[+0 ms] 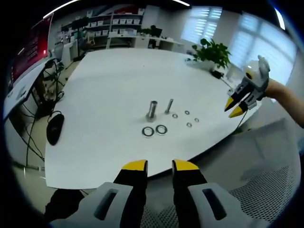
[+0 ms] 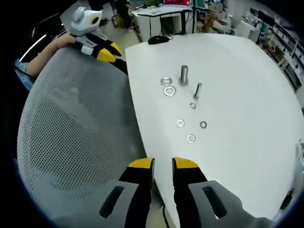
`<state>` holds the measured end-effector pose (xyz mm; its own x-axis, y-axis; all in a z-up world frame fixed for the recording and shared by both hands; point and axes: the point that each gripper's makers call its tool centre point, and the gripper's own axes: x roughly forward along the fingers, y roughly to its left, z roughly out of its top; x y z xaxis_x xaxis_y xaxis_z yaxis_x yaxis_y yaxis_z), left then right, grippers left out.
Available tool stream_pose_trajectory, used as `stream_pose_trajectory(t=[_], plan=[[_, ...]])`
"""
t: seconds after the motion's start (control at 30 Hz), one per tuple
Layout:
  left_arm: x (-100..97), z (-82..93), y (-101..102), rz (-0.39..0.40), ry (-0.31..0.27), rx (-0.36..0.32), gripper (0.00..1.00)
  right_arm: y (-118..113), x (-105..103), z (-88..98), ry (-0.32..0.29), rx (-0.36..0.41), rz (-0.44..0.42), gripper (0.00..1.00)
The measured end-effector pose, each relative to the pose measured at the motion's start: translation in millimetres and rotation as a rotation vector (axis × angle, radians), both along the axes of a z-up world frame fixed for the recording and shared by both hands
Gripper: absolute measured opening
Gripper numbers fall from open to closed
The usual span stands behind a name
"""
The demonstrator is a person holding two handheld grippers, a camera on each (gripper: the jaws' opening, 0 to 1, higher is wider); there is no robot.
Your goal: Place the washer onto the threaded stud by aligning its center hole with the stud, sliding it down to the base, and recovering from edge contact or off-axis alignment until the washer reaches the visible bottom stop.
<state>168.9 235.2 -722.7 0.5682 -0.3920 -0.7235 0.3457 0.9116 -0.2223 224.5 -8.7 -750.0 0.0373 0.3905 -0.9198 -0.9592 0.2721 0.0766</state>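
Lying flat on the white table (image 1: 104,95), two large washers (image 1: 154,130) sat side by side just at 6 o'clock of the thick stud (image 1: 152,109), none yet threaded on. A thinner stud (image 1: 169,106) stood upright just at 3 o'clock of the thick one, with four small washers (image 1: 186,118) scattered near it toward 4 o'clock.

Likely trouble: thin, flat metal rings on a smooth matte top offer little edge, so the jaws could skid a ring away or nip both large ones at once. A tilted ring would catch on the threads. Sizes could also be mismatched to the stud.

Left gripper (image 1: 159,166): yellow-tipped jaws slightly apart, holding nothing, short of the table edge. Right gripper (image 2: 162,164): jaws likewise apart and empty, above a grey mesh chair back (image 2: 71,123).
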Motion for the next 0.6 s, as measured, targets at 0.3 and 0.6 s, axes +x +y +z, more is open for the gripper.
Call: stream_pose_trajectory(t=[0.3,0.6], plan=[[6.0,5.1,4.8,0.046,-0.031,-0.015,0.22,7.8,35.9,-40.7,-0.016,-0.099,0.027,0.18],[5.5,1.3,7.4,0.052,-0.013,-0.001,0.18,12.2,48.8,-76.7,-0.006,-0.175,0.1,0.18]])
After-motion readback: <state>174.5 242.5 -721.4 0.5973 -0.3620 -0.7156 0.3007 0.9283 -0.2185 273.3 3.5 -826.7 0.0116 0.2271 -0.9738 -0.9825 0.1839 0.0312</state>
